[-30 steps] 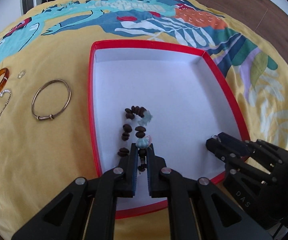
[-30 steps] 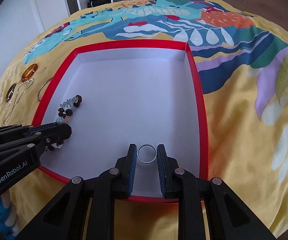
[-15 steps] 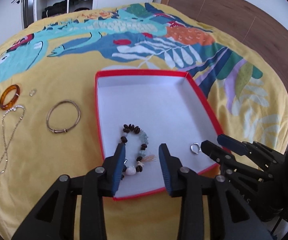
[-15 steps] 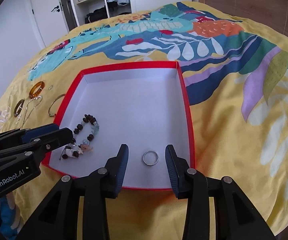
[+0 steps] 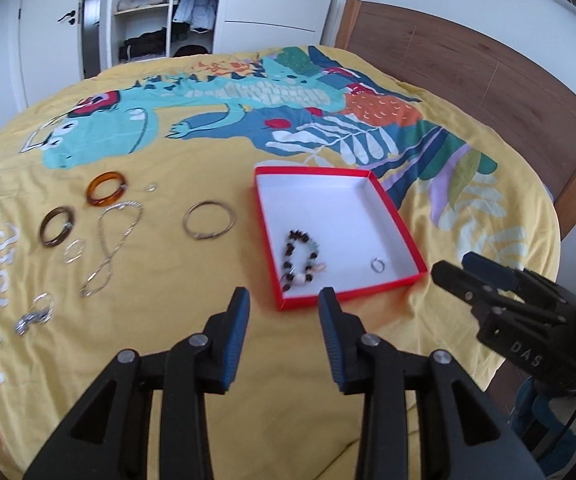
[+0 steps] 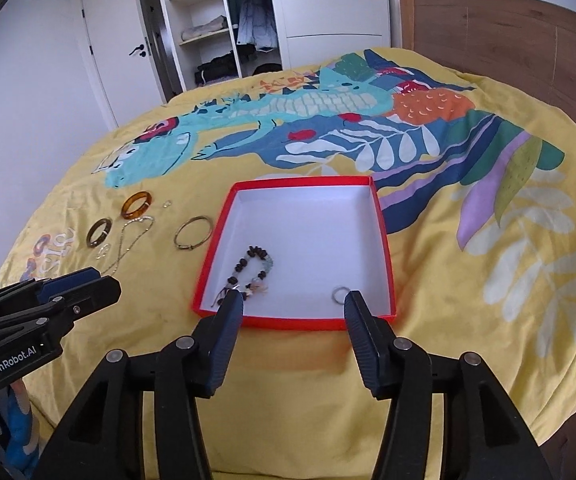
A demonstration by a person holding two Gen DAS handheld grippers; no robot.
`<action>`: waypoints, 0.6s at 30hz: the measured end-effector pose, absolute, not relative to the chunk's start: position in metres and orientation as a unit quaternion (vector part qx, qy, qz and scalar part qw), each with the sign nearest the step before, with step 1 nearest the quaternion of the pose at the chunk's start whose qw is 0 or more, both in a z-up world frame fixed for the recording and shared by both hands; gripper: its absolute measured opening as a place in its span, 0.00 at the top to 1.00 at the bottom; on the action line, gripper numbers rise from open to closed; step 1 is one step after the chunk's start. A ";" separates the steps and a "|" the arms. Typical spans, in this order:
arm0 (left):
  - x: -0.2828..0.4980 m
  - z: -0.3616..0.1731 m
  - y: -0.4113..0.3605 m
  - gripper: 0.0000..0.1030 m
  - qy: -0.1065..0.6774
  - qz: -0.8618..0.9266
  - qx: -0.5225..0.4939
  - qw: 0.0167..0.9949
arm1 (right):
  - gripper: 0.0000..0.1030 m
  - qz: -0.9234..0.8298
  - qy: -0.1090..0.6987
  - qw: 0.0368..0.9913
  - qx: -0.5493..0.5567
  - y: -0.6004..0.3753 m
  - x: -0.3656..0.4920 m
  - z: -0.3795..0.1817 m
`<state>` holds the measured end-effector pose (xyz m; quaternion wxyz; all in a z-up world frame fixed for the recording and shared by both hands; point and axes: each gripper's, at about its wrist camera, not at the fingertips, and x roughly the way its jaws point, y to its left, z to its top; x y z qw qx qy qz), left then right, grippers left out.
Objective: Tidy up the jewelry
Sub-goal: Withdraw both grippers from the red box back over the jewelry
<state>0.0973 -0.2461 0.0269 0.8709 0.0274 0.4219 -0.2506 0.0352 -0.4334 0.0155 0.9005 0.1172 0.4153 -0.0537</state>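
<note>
Both the left gripper [image 5: 283, 312] and right gripper [image 6: 294, 308] hang empty, fingers apart. Beaded bracelet [image 5: 300, 256] and ring [image 5: 377, 265] lie boxed. Next, I'd guess, the metal bangle [image 5: 208, 219] at ten o'clock.

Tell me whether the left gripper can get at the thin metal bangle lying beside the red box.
Probably yes. The left gripper is empty with jaws open, and the metal bangle lies flat on the bedspread, apart from the red box, nothing between.
</note>
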 end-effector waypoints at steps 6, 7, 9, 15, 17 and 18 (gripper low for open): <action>0.058 0.035 -0.198 0.67 0.417 -0.220 0.022 0.881 | 0.49 -0.019 0.403 0.907 0.119 -0.399 0.011 0.037; 0.054 0.037 -0.191 0.67 0.416 -0.215 0.019 0.883 | 0.49 -0.014 0.401 0.908 0.118 -0.393 0.007 0.040; 0.045 0.040 -0.174 0.67 0.412 -0.201 0.012 0.888 | 0.49 -0.003 0.396 0.911 0.116 -0.381 -0.001 0.046; 0.027 0.049 -0.129 0.67 0.404 -0.172 -0.003 0.899 | 0.49 0.023 0.389 0.914 0.111 -0.353 -0.016 0.057; 0.021 0.051 -0.115 0.67 0.397 -0.165 -0.006 0.903 | 0.49 0.030 0.389 0.914 0.112 -0.346 -0.018 0.057; 0.019 0.051 -0.109 0.67 0.395 -0.161 -0.006 0.904 | 0.49 0.033 0.390 0.914 0.110 -0.342 -0.018 0.058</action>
